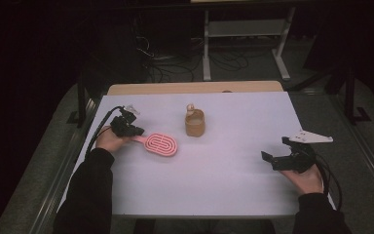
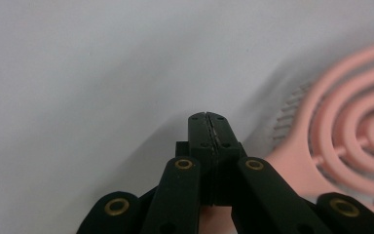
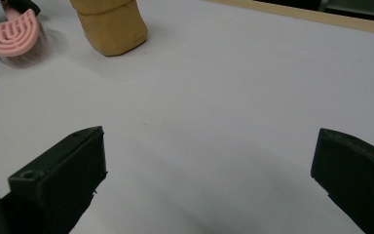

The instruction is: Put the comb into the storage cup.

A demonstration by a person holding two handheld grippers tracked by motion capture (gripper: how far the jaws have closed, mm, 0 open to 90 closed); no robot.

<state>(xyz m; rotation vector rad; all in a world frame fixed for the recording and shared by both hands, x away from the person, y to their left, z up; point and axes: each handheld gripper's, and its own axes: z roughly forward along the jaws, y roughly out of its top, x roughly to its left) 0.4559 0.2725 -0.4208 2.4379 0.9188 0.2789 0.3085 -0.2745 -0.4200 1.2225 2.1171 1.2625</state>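
my right gripper was nearest to me, low on the right side of the white table. its jaws were spread wide with nothing in between, and it rested there, well apart from everything else.

a bit farther away, on the left, my left gripper had its jaws pressed together. in the left gripper view they met flat at the tips, and the pink brush sat just beside them on the right. from the high view the brush handle seemed to run in under that gripper, but i could not tell if the jaws really pinched it or only lay next to it. the round head of the brush lay flat on the table, left of the middle, pointing to the right.

farther still, near the middle, stood the tan cup, upright, with something small in the top. it was near the brush head but not touching it.

i think the job was only starting: the brush was reached, but it was not lifted and not in the cup yet.
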